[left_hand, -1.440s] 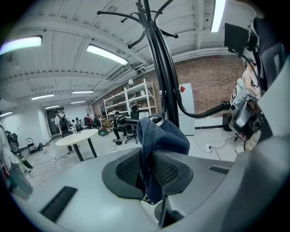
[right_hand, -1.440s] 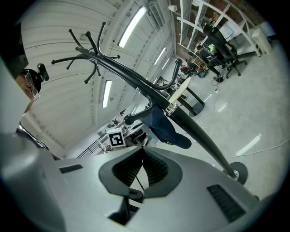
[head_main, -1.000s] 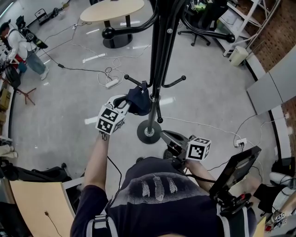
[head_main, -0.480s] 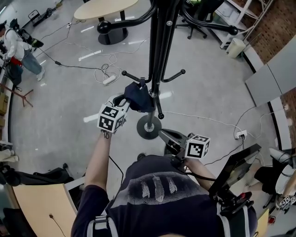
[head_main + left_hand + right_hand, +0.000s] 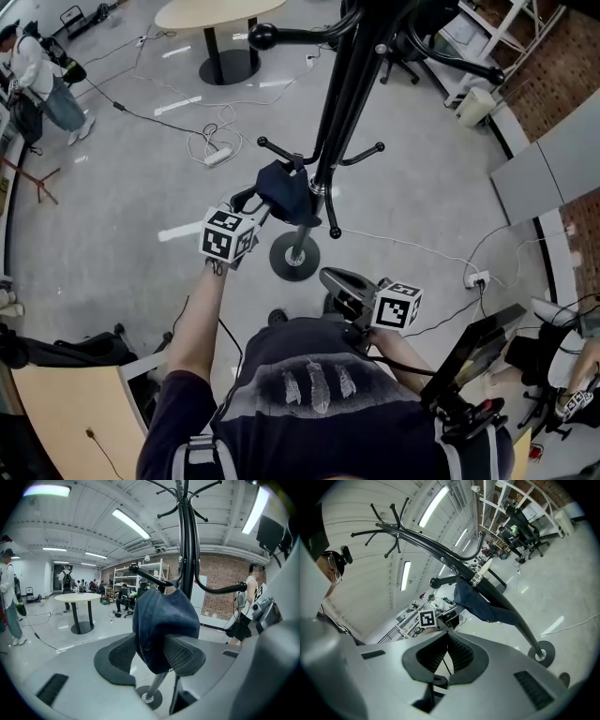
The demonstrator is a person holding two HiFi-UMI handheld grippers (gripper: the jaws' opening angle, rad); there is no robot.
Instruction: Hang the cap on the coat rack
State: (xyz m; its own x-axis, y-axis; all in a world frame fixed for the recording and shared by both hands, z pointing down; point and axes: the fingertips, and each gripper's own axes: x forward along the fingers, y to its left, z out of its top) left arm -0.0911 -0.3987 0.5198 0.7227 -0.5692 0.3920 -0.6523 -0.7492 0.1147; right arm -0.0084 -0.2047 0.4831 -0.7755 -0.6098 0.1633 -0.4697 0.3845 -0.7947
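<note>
Head view: coat rack (image 5: 342, 103) runs up the middle and its round base (image 5: 294, 258) sits on the floor. The dark blue cap (image 5: 286, 190) hangs at the rack's lower pegs, right against the pole on its left side. My left gripper (image 5: 251, 204) is on the left of the pole, tips at the cap. My right gripper (image 5: 339, 284) is low, near the base, well apart from the cap.

Left gripper view: the cap (image 5: 164, 616) drapes off a lower peg (image 5: 150, 577) of the coat rack (image 5: 187, 550), just left of the pole. Its bottom edge sits between my left gripper (image 5: 152, 648) pads. The jaws are opening and letting go, with the cap between them and its weight on the peg. The rack's base (image 5: 149, 697) shows below, through the gap.

Right gripper view: my right gripper (image 5: 446, 644) is clenched with nothing held. The pad tips are together, with only a thin slit lower down. Beyond it the coat rack (image 5: 506, 606) slants across the frame down to its base (image 5: 541, 654). The cap (image 5: 480, 603) hangs on the rack's near side, about halfway up the pole.
</note>
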